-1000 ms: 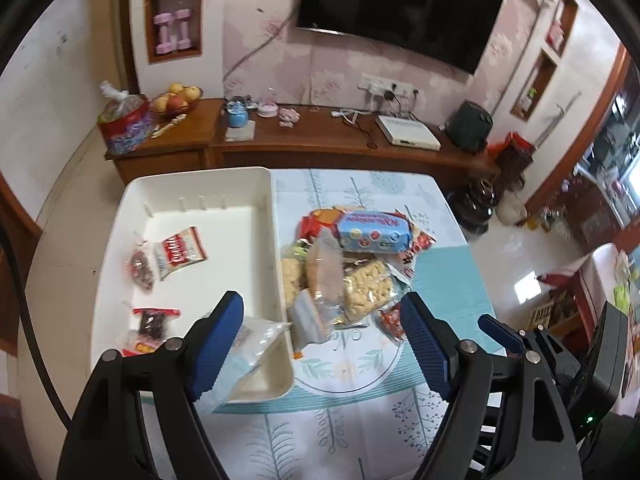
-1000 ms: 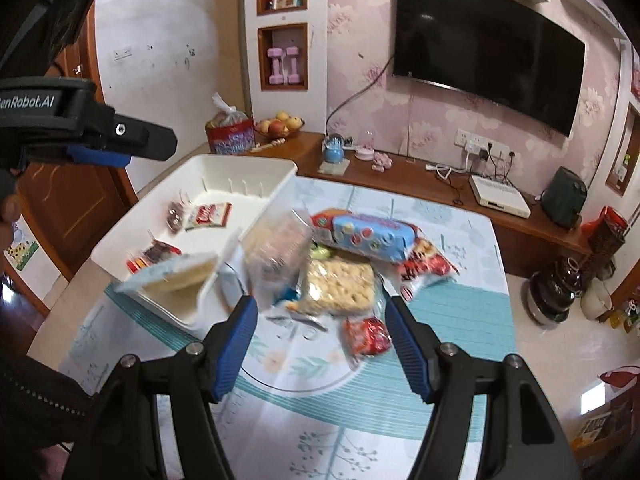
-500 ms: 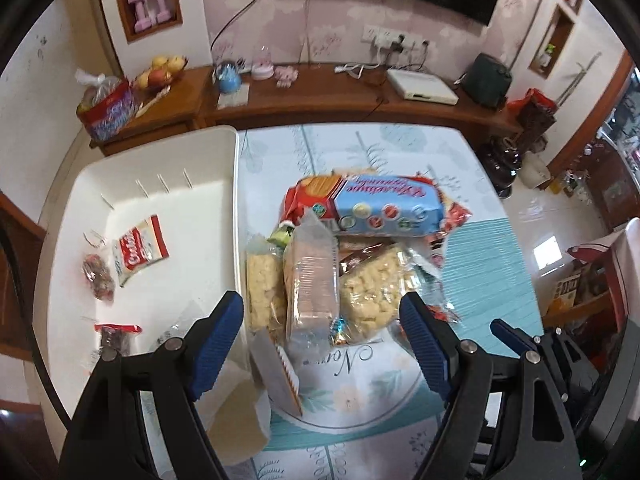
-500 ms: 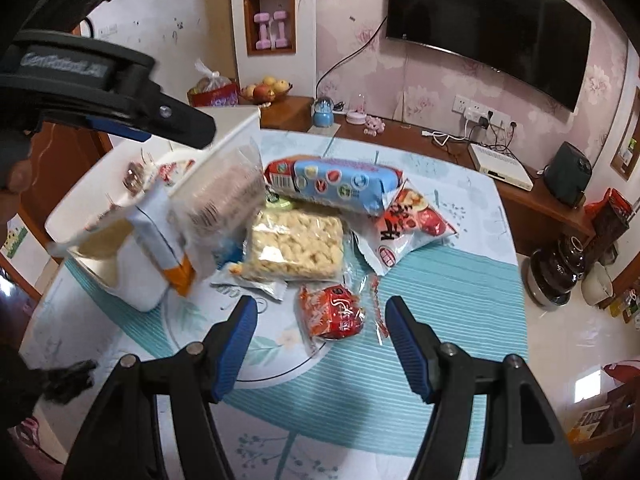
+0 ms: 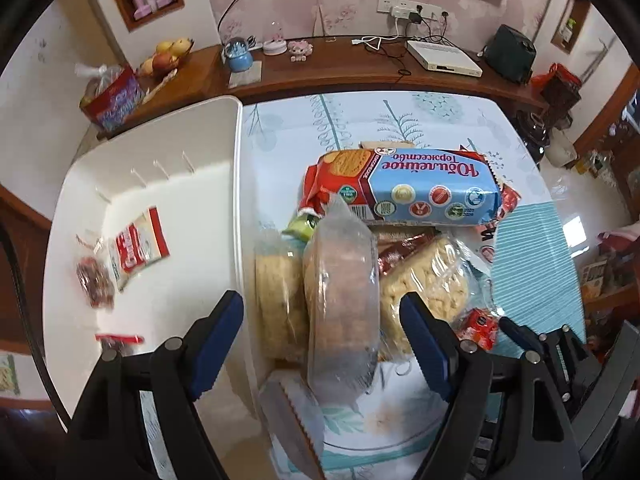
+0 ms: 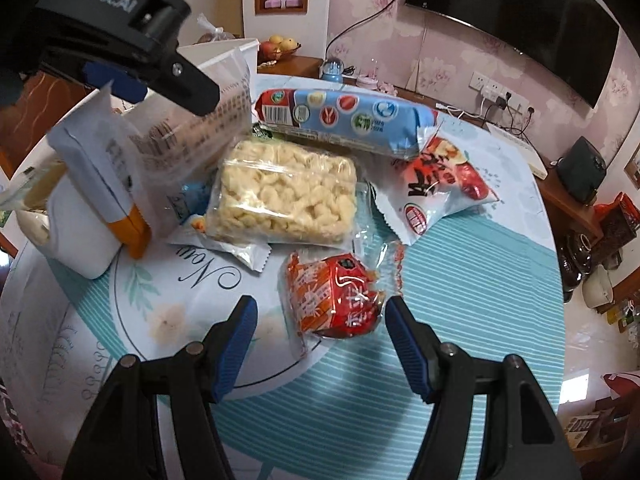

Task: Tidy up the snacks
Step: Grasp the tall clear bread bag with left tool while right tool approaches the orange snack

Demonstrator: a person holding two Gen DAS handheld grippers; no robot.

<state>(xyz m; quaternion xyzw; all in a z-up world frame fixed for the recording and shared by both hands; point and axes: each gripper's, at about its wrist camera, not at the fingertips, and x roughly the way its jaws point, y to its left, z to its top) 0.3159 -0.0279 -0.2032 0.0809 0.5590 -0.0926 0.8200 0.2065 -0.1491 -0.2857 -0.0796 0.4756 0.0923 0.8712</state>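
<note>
Straddling a clear-wrapped brown wafer pack (image 5: 342,300) beside the white plastic bin's rim (image 5: 239,184), the left gripper (image 5: 320,320) gapes wide, gripping nothing. Right view: the right gripper (image 6: 320,320) stands open, empty, around a red crinkly snack packet (image 6: 334,296) on the open teal striped tablecloth (image 6: 480,280).

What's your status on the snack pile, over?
Both tools open, empty. Left tool straddles clear biscuit pack; right tool straddles red snack packet. White bin beside pile, nothing blocking.

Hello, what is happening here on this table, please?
A person is sorting snacks with two hand-held grippers. The left gripper, open, straddles a clear pack of brown biscuits beside the white tray. The right gripper, open, frames a small red snack packet. Neither pack is gripped yet.
</note>
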